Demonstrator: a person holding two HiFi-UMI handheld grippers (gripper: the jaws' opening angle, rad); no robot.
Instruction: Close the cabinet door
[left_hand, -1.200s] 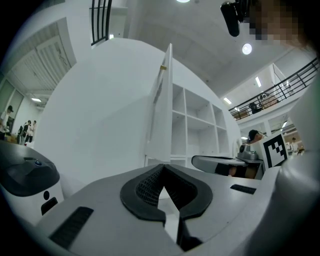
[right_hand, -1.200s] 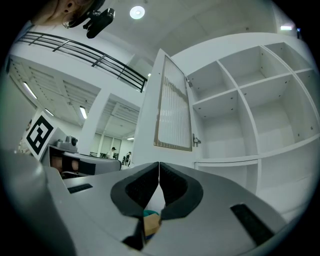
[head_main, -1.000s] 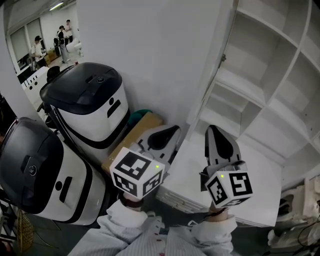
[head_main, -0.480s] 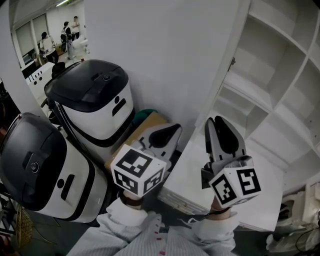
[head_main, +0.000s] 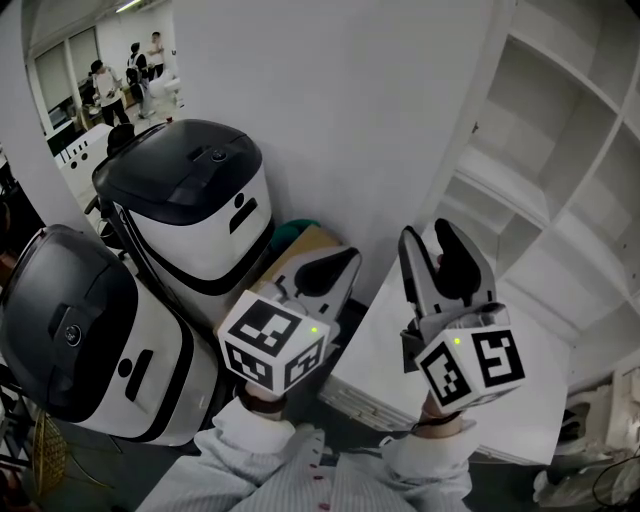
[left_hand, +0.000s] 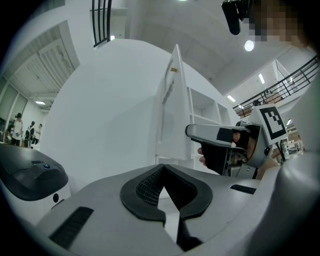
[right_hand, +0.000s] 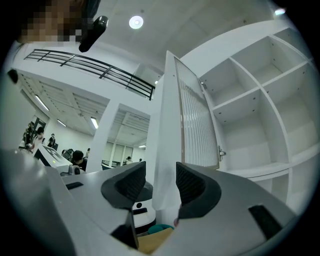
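The white cabinet door (head_main: 330, 130) stands swung open from the shelved cabinet (head_main: 560, 170). In the right gripper view the door (right_hand: 192, 120) is seen nearly edge-on, with its ribbed inner panel facing the shelves. My right gripper (head_main: 427, 236) has just been opening. Its jaws stand wide, and the door's edge shows in the gap between the pads (right_hand: 131, 182); nothing is pressed. My left gripper (head_main: 345, 258) is shut on nothing, low beside the door's outer face. In the left gripper view, the right gripper (left_hand: 220, 145) sits to the right of the door (left_hand: 172, 115).
Two black-and-white machines (head_main: 185, 200) (head_main: 70, 330) stand at the left. A cardboard box (head_main: 290, 255) and a green item (head_main: 290, 228) lie between them and the door. A flat white surface (head_main: 480, 390) lies below the grippers. People (head_main: 125, 60) stand far back.
The right gripper's jaws have gone from shut to wide open, and it has risen a little toward the door. The left gripper has barely shifted.
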